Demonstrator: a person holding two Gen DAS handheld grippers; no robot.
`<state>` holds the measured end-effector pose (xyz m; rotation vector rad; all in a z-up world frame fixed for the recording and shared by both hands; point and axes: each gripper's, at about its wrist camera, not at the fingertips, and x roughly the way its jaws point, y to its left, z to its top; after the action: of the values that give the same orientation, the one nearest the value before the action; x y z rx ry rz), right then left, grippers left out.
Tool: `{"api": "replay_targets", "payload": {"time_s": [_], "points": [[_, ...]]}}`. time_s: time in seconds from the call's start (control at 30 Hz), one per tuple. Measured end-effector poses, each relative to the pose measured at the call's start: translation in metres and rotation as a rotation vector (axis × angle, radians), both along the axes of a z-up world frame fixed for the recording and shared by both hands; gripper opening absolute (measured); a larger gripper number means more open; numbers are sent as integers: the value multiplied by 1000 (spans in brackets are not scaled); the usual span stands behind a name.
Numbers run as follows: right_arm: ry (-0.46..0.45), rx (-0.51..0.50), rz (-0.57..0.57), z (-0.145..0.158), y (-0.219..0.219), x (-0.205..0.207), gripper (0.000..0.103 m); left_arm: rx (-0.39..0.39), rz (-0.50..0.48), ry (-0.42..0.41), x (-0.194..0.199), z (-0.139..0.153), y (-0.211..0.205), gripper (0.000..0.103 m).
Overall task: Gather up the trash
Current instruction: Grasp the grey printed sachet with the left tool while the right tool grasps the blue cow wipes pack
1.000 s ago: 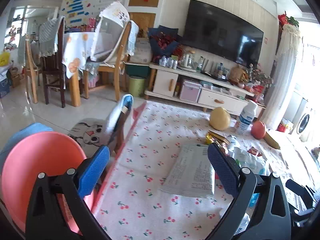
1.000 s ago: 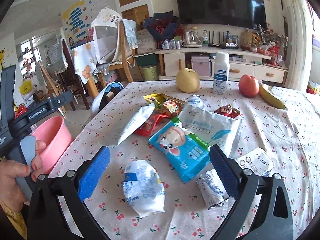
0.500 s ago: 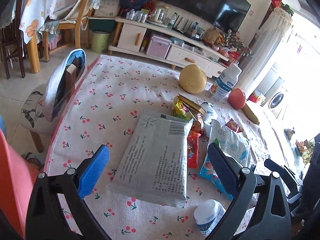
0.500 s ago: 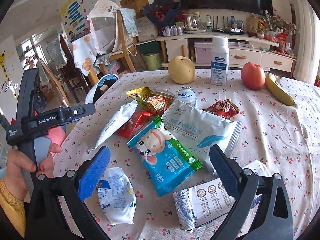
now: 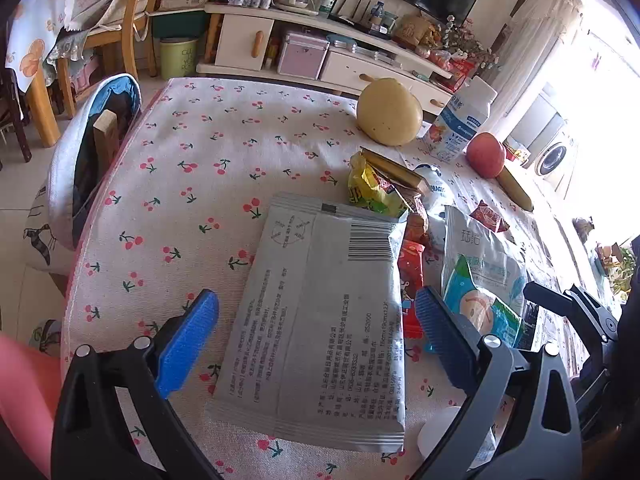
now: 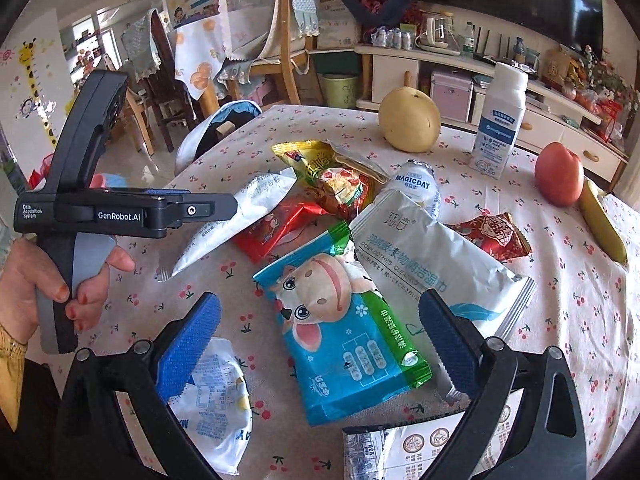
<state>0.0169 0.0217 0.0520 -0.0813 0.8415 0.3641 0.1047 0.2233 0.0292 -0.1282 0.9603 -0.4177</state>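
Note:
Empty wrappers lie heaped on the cherry-print tablecloth (image 5: 208,148). My left gripper (image 5: 316,336) is open, its blue pads either side of a flat grey packet (image 5: 320,320), just above it. My right gripper (image 6: 320,340) is open over a blue cow-print packet (image 6: 344,340). A white wipes packet (image 6: 432,256), a red wrapper (image 6: 272,228), a yellow snack bag (image 6: 320,164) and a crumpled white pouch (image 6: 216,404) lie around it. The left gripper's body (image 6: 100,208) shows in the right wrist view.
A pear (image 6: 408,120), a white bottle (image 6: 498,120), an apple (image 6: 558,172) and a banana (image 6: 602,220) stand at the table's far side. A pink bowl (image 5: 20,392) is at the left table edge. A chair (image 5: 96,152) stands beside the table.
My left gripper has tipped down and moved in over the grey packet. My right gripper has moved forward and lower over the blue cow packet. Both stay open.

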Motion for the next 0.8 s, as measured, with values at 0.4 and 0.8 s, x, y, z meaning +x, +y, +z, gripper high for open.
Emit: {"api": "replay_targets", "payload": {"time_s": [0.4, 0.8], "points": [[40, -74, 12, -18, 1, 17, 98, 44, 19, -6, 5, -7, -12, 89], [21, -185, 37, -24, 11, 18, 83, 67, 22, -28, -2, -5, -14, 77]]}}
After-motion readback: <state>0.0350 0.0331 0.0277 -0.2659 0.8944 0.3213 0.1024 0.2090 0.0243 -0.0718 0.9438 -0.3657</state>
